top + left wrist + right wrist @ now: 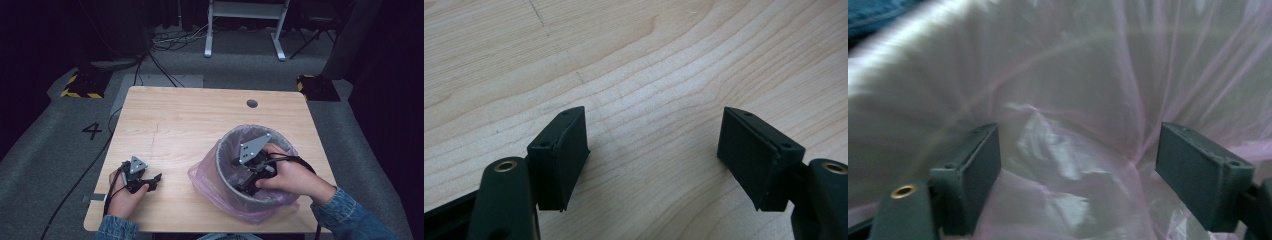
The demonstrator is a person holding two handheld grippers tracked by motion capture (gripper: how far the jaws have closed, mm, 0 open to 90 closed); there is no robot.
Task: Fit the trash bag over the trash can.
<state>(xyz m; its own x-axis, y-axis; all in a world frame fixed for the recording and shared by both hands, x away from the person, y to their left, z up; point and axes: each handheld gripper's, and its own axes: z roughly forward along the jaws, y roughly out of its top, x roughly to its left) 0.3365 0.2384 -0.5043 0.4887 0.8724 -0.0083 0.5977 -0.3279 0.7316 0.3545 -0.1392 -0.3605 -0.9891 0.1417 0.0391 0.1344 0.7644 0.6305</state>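
the bench [200,125] is a pale wooden top, bare over its far half and its left side apart from a small dark hole [252,103] near the far edge. toward the near right corner stands a round grey bin [223,172], upright, lined with a thin pink bag [200,175] whose loose skirt is folded over the rim and pools on the bench around the bin's foot.

the right tongs [247,182] are down inside the bin, the hand just over the near rim. from the right gripper view the jaws stand wide apart with nothing pressed between them; crumpled pink film [1068,175] lies beyond and below them, and the bag wall rises all round. whether the pads brush the film i cannot tell, as the picture is soft.

the left tongs [155,179] rest near the near left corner of the bench, well apart from the bin. in the left gripper view [651,165] the jaws are spread wide over bare wood, holding nothing.

the step in hand looks like seating the bag in the bin: the right tongs are pushing into the bottom to settle the liner, or readying to pinch a fold of it. the next move, as i judge it, calls for a gentle touch, since the film is thin and may tear or drag off the rim; the left tongs could steady the rim or the skirt while the right works.
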